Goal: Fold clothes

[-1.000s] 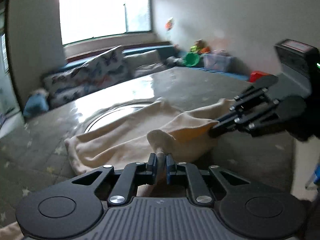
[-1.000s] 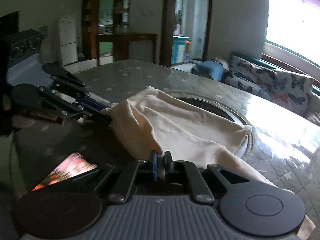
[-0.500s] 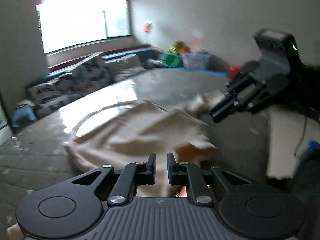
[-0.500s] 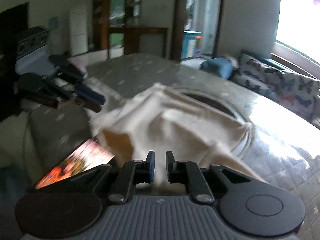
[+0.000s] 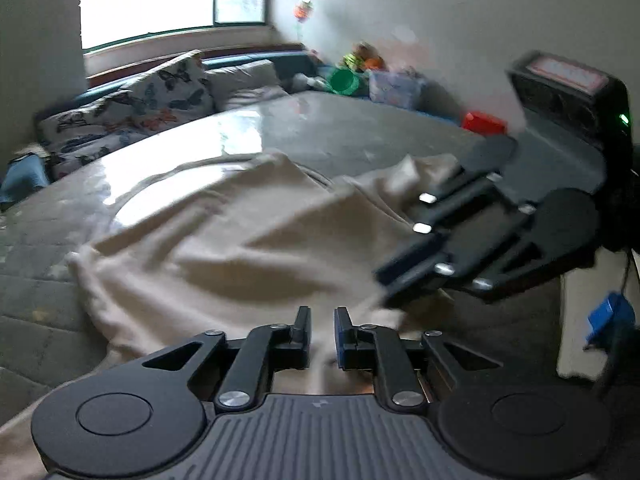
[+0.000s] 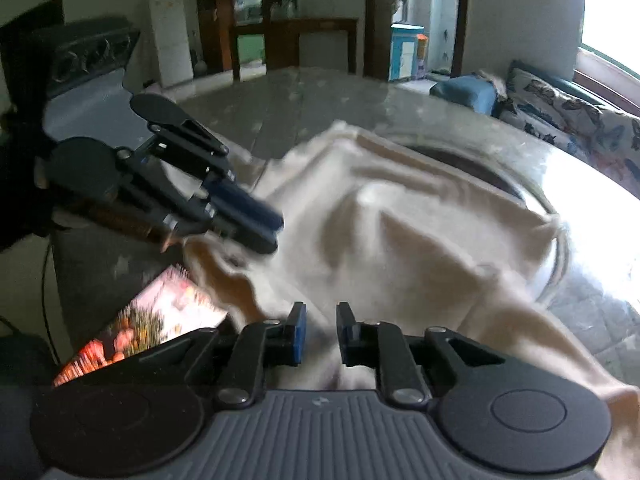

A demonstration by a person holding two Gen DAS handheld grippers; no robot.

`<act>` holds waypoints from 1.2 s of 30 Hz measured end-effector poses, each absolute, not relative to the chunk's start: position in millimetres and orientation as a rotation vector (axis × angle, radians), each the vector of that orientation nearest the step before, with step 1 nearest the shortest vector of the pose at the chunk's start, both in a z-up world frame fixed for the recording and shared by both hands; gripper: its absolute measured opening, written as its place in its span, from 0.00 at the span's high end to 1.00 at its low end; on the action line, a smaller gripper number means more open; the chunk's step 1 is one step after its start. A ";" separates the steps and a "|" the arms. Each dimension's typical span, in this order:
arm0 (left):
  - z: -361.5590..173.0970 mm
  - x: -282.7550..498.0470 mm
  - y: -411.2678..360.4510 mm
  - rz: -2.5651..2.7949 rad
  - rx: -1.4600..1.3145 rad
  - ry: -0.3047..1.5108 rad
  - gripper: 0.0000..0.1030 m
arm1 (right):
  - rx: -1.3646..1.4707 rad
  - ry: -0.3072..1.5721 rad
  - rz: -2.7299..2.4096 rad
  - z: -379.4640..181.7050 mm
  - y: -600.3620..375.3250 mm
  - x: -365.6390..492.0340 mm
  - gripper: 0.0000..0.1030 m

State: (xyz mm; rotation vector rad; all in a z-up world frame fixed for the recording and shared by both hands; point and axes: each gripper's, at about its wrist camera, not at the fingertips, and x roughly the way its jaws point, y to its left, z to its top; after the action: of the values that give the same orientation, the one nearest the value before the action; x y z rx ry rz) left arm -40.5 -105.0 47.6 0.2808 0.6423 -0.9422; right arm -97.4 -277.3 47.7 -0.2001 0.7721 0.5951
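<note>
A cream garment (image 5: 224, 240) lies rumpled on the grey table (image 5: 340, 140), partly over a round inset in the tabletop. My left gripper (image 5: 322, 320) is open just above the cloth's near edge, nothing between its fingers. The right gripper (image 5: 404, 276) reaches in from the right over the same edge. In the right wrist view the cream garment (image 6: 400, 232) spreads ahead. My right gripper (image 6: 321, 316) is open over it, with cloth lying below the gap. The left gripper (image 6: 264, 228) comes in from the left, fingertips over the cloth's near corner.
A colourful printed booklet (image 6: 148, 320) lies on the table near the front left. A butterfly-print sofa (image 5: 132, 112) runs under the window. Toys and a green bucket (image 5: 344, 80) sit by the far wall. A doorway and cabinets (image 6: 280, 20) stand beyond the table.
Both grippers were shut on the garment's near corners a second ago; both have let go and opened. The lifted cloth has dropped flat onto the table, and the grippers moved closer together.
</note>
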 end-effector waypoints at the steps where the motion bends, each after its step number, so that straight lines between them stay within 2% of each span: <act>1: 53.6 -29.3 -99.1 -0.895 0.257 0.628 0.77 | -0.179 0.765 0.586 53.2 -282.2 -92.1 0.81; 3: 60.6 -5.5 -89.8 -0.797 0.220 0.616 0.75 | -0.134 0.742 0.541 65.7 -295.4 -74.9 0.76; 6: 56.8 31.1 -83.1 -0.671 0.183 0.653 0.64 | -0.095 0.723 0.444 74.8 -315.4 -41.0 0.73; 7: 55.5 43.3 -80.8 -0.629 0.170 0.665 0.56 | -0.078 0.722 0.410 76.1 -322.3 -27.9 0.71; 10: 51.7 79.9 -74.1 -0.503 0.133 0.699 0.52 | -0.038 0.737 0.309 70.5 -342.2 12.4 0.69; 14: 41.7 117.4 -68.6 -0.400 0.083 0.748 0.40 | 0.030 0.781 0.213 51.2 -364.2 55.7 0.68; 16: 36.1 125.1 -67.2 -0.418 0.053 0.770 0.38 | 0.065 0.802 0.188 42.3 -372.2 71.0 0.67; 18: 32.1 130.1 -67.8 -0.430 0.044 0.785 0.38 | 0.103 0.821 0.160 31.2 -380.9 86.5 0.66; 20: 28.9 132.6 -68.8 -0.436 0.059 0.783 0.45 | 0.130 0.833 0.143 22.7 -385.7 93.9 0.67; 21: 27.9 132.8 -69.4 -0.446 0.063 0.778 0.54 | 0.136 0.837 0.145 20.7 -385.8 94.6 0.67; 22: 27.6 132.4 -69.8 -0.463 0.062 0.776 0.76 | 0.142 0.840 0.147 18.8 -385.9 95.3 0.67; 23: 28.1 132.0 -71.2 -0.475 0.056 0.775 0.83 | 0.145 0.842 0.151 16.9 -385.8 95.8 0.71; 24: 31.0 127.9 -72.2 -0.495 0.047 0.758 0.86 | 0.142 0.841 0.157 15.8 -385.1 95.8 0.76; 26: 40.3 114.6 -73.0 -0.552 0.032 0.703 0.87 | 0.137 0.830 0.162 18.0 -384.5 93.4 0.82; 30: 66.9 53.9 -84.6 -0.852 0.127 0.500 0.87 | 0.123 0.810 0.160 22.6 -385.1 89.3 0.83; 33: 69.6 8.2 -103.3 -1.054 0.291 0.428 0.84 | 0.114 0.819 0.153 22.4 -383.2 89.6 0.83; 36: 65.0 -8.9 -111.1 -1.115 0.352 0.437 0.74 | 0.124 0.817 0.154 24.1 -383.6 88.1 0.80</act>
State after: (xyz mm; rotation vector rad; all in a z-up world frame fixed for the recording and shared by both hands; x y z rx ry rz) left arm -8.9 -111.1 65.0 0.3519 0.4370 -1.1146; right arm 88.1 -383.6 24.1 0.1242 0.8169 0.1540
